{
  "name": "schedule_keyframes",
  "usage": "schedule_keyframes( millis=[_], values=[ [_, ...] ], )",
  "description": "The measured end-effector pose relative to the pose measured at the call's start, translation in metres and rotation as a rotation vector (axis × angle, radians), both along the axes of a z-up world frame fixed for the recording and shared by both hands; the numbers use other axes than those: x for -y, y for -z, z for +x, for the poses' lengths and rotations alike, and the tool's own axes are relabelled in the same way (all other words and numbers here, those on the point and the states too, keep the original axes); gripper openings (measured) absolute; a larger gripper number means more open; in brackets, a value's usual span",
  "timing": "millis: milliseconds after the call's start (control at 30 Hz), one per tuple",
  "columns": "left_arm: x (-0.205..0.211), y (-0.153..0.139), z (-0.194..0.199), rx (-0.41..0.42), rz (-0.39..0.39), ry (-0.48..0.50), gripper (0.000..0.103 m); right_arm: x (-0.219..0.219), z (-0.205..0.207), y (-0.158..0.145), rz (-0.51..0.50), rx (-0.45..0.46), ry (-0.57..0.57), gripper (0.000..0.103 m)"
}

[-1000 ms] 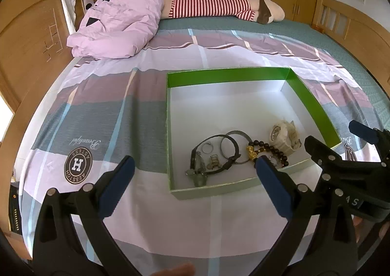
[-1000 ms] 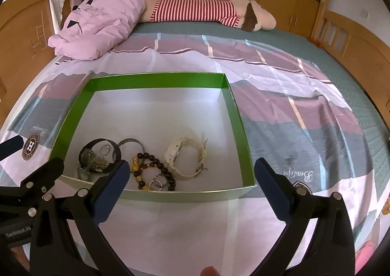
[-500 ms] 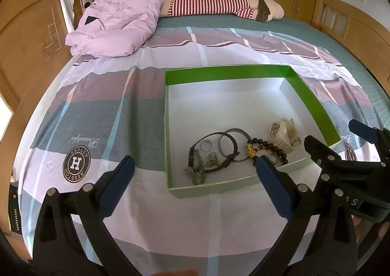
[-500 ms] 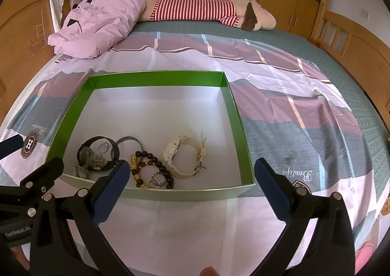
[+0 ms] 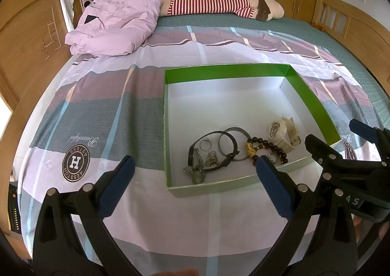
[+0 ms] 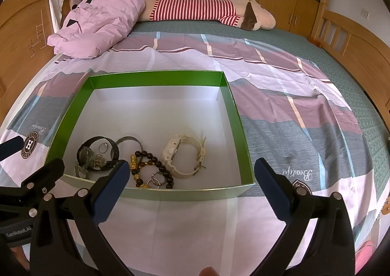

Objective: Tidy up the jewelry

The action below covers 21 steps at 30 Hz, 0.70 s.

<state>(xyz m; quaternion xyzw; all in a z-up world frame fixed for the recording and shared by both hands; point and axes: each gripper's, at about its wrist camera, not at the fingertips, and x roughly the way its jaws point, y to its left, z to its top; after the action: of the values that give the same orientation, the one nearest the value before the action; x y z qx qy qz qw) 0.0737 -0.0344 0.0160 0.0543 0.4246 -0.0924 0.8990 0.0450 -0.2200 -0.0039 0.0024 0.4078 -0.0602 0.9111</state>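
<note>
On bedsheet [image 5: 73,134]: "HOUSTON ASTESS", "Beautiful".

green box [image 6: 234,115] | jewelry pile [image 6: 143,156] inside, near front wall

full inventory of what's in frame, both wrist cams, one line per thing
box: 1, green walls, white floor, open, on the bedspread
white watch: 1, cream, in the box, right of the other pieces
bead bracelet: 1, dark beads with gold charms, box near edge
black watch: 1, black strap, box near-left
metal bangle: 1, silver, overlapping the black watch strap
small ring: 1, silver, inside the black watch loop
bedspread: 1, pink, grey and white blocks
pink quilt: 1, bunched at far left of bed
striped plush: 1, red-and-white, along the far edge
left claw: 1, black with blue pads, open, empty
right claw: 1, same, open, empty
</note>
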Motion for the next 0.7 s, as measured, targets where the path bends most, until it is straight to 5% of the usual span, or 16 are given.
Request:
schedule_keyframes(
  millis=[700],
  values=[
    [0.0009, 0.0018, -0.0001, -0.006, -0.004, 0.001, 0.101, 0.0006, 0.0003, 0.0004, 0.0, 0.0, -0.002, 0.102]
  ],
)
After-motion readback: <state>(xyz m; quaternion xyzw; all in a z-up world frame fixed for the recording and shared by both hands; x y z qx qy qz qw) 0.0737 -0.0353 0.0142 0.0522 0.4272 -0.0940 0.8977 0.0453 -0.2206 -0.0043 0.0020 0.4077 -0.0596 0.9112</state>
